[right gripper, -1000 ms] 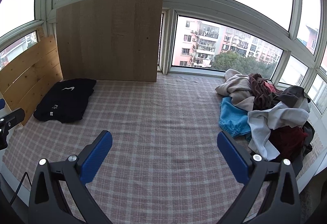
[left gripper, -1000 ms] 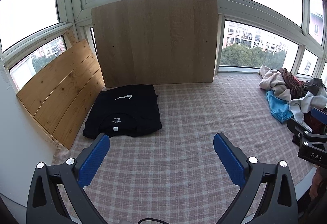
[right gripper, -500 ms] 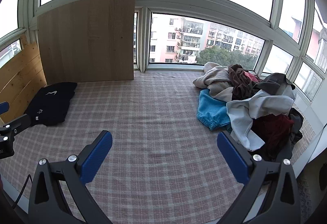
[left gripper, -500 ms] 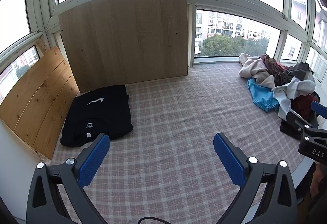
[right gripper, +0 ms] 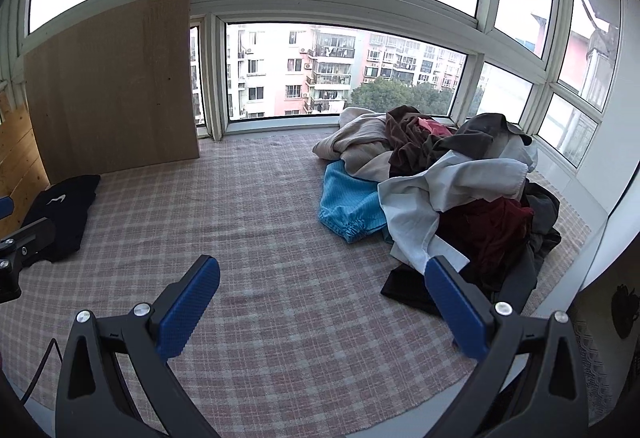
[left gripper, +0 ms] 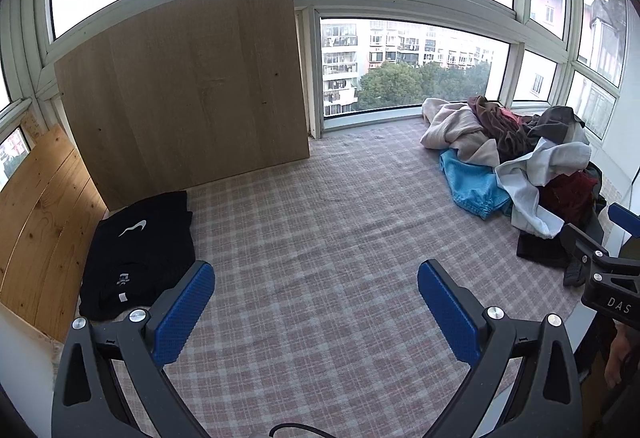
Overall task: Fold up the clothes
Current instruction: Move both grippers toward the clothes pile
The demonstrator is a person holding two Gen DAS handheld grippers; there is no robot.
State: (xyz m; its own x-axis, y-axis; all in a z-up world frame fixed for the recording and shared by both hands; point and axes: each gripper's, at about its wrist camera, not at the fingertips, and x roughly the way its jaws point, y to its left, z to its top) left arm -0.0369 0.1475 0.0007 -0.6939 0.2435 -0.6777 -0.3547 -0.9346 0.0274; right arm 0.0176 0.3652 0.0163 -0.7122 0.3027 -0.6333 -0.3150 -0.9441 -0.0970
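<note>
Two grippers hang above a plaid-covered surface [left gripper: 320, 238] set in a bay of windows, and both stand with their blue-padded fingers spread wide, nothing between them. The left gripper [left gripper: 316, 284] looks across the middle of the checked cloth; the right gripper [right gripper: 322, 278] sits to its right, its near edge showing at the right border of the left wrist view, and it faces the heap of unfolded clothes [right gripper: 448, 190]. That heap lies on the right side of the surface against the window sill: a beige garment [right gripper: 360, 146] at the back, a dark brown one [right gripper: 408, 138] beside it, a bright blue piece [right gripper: 352, 206] at the front left, a pale grey-white shirt [right gripper: 440, 190] draped over the middle, and a dark red garment [right gripper: 492, 226] below it, with black cloth spilling out at the near edge. Well apart from the heap, at the far left, a folded black garment [left gripper: 140, 250] with a white swoosh lies flat beside a leaning plank panel [left gripper: 40, 214] and in front of a large wooden board [left gripper: 188, 90] propped against the windows. No basket or bin is visible; the clothes rest directly on the plaid cloth.
</note>
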